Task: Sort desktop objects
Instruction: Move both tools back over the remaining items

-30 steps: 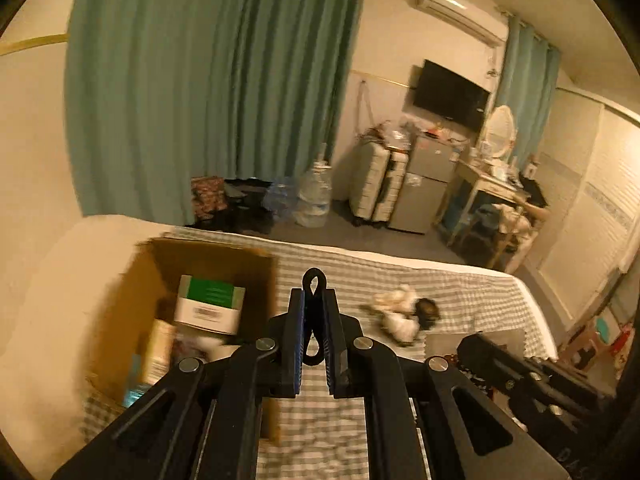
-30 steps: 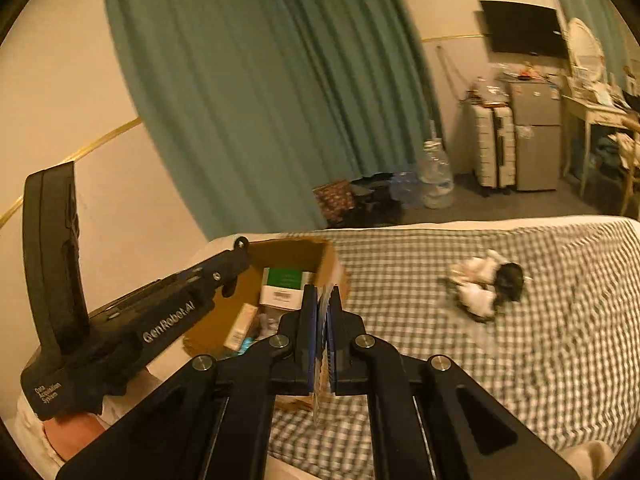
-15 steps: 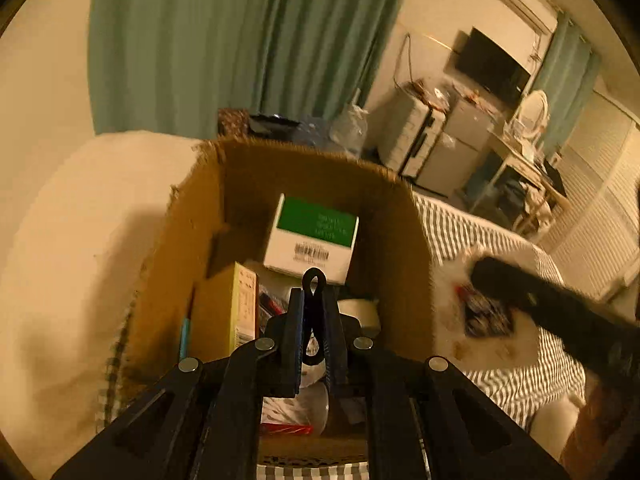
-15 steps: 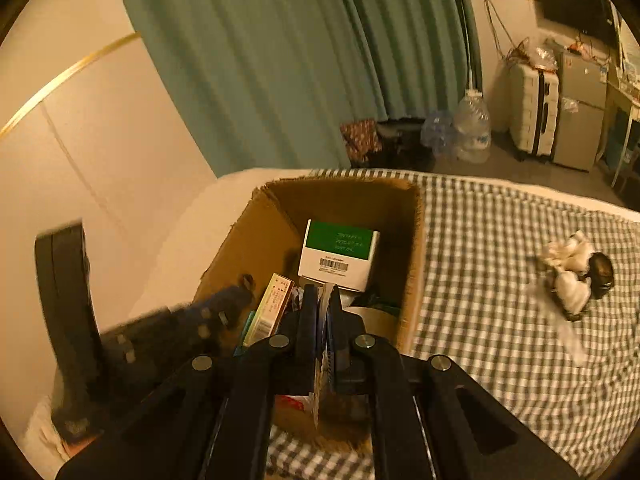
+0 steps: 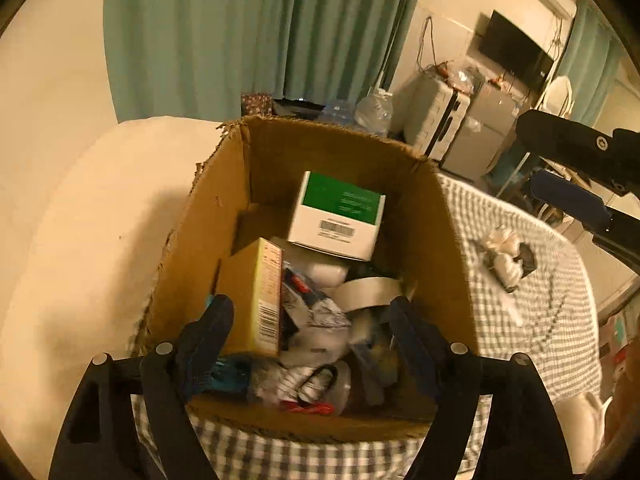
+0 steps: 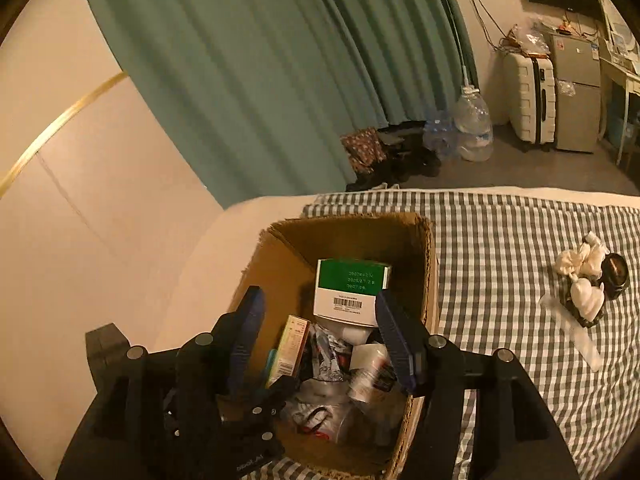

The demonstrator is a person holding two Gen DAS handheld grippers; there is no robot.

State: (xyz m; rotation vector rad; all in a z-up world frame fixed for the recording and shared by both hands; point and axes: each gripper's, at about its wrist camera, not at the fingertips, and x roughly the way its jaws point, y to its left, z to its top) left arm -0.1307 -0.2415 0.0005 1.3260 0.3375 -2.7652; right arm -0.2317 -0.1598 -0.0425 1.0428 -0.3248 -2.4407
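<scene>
An open cardboard box [image 5: 420,240] [image 6: 430,264] stands on the checked cloth. Inside lie a green-and-white carton [image 5: 340,212] [image 6: 350,286], a yellow carton [image 5: 264,292] [image 6: 292,344], a tape roll [image 5: 368,290], crumpled packets and a black clip [image 5: 320,376] [image 6: 316,416]. My left gripper [image 5: 308,320] [image 6: 276,400] hangs over the box's near end, its jaws opening with nothing pressed between them. My right gripper [image 6: 320,320] [image 5: 530,154] hovers over the same box, its jaws also opening and holding nothing.
A bundle of white and black items [image 5: 506,260] [image 6: 588,280] lies on the checked cloth [image 6: 500,240] right of the box. A bare cream surface [image 5: 80,240] spreads to the left. Green curtains, water bottles, a suitcase and a small fridge stand beyond.
Both grippers moved over the box and lower. The left let go of the black clip, which now lies in the box. The right dropped its thin item. Both sets of jaws have spread.
</scene>
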